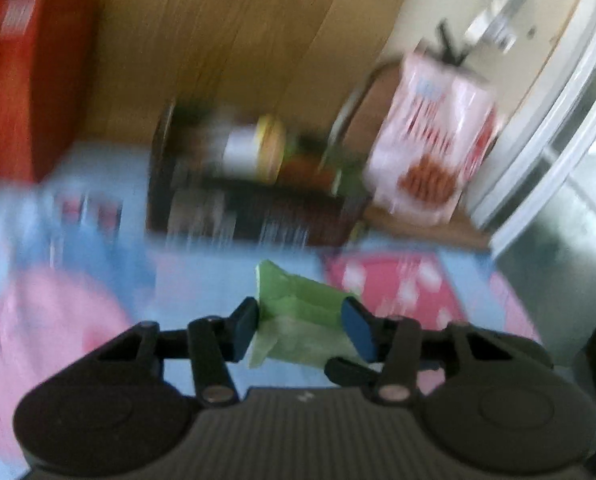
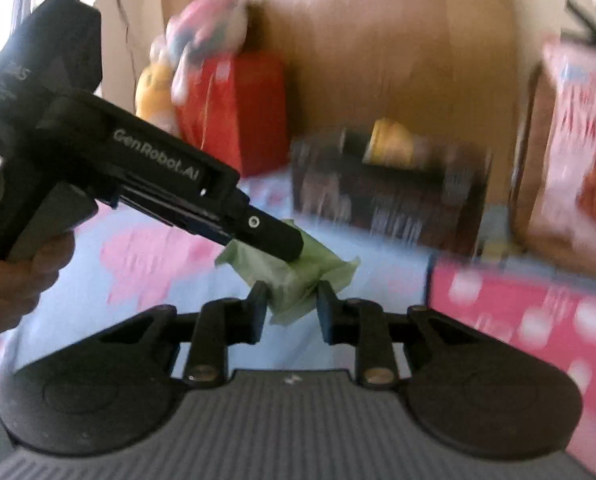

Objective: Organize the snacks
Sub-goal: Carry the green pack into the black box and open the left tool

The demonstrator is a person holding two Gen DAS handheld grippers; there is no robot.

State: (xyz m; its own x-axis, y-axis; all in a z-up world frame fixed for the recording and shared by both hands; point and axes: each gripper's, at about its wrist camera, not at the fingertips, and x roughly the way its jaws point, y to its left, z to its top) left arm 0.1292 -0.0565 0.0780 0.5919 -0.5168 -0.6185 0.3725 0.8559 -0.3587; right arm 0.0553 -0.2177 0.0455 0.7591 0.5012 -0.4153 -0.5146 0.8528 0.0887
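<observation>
Fingers [image 1: 357,330] of both the left gripper [image 1: 304,330] and right gripper [image 2: 292,306] clamp one green snack packet [image 2: 298,280], held in front of the dark snack box [image 2: 390,196], above the pink-and-blue bedsheet [image 2: 146,256].

A home bedroom: patterned bedsheet [image 1: 202,276]; plush toy [image 2: 156,92].
</observation>
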